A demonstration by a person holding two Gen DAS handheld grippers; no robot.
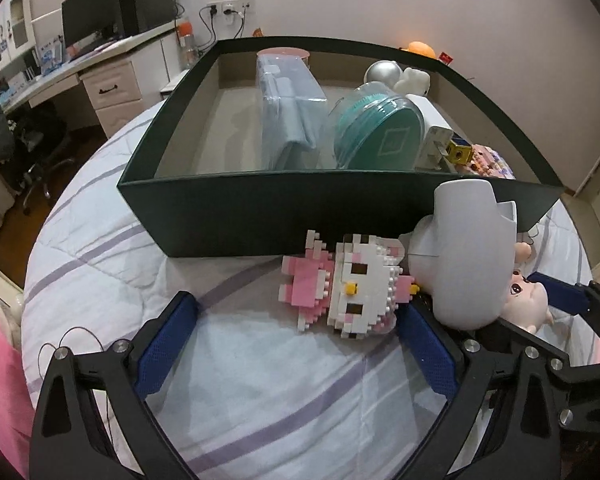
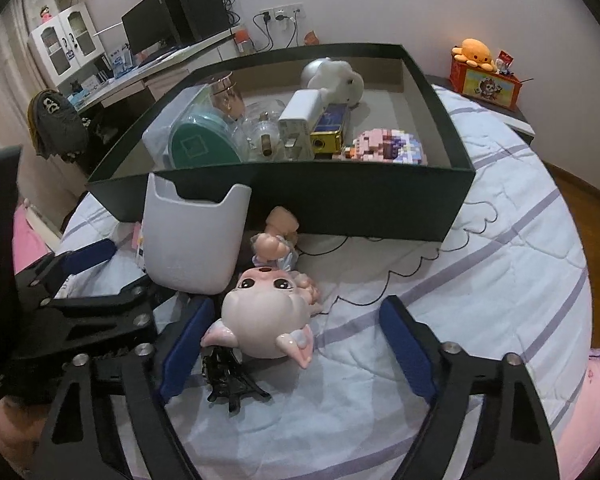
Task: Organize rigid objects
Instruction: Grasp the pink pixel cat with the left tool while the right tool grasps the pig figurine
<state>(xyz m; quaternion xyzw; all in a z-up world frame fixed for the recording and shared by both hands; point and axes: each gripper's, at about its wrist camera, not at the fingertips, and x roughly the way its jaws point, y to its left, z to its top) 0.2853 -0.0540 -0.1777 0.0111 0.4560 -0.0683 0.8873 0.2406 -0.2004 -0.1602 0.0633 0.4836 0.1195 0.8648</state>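
Though outside box (image 2: 300, 208) (one): two figurines (image 2: 268, 316)

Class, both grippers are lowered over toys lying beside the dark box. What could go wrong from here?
1. The left gripper straddles the brick cat figure; a hard squeeze might pop bricks loose.
2. The right gripper frames the pink doll, but the small black tower lies against its left finger and could get caught.
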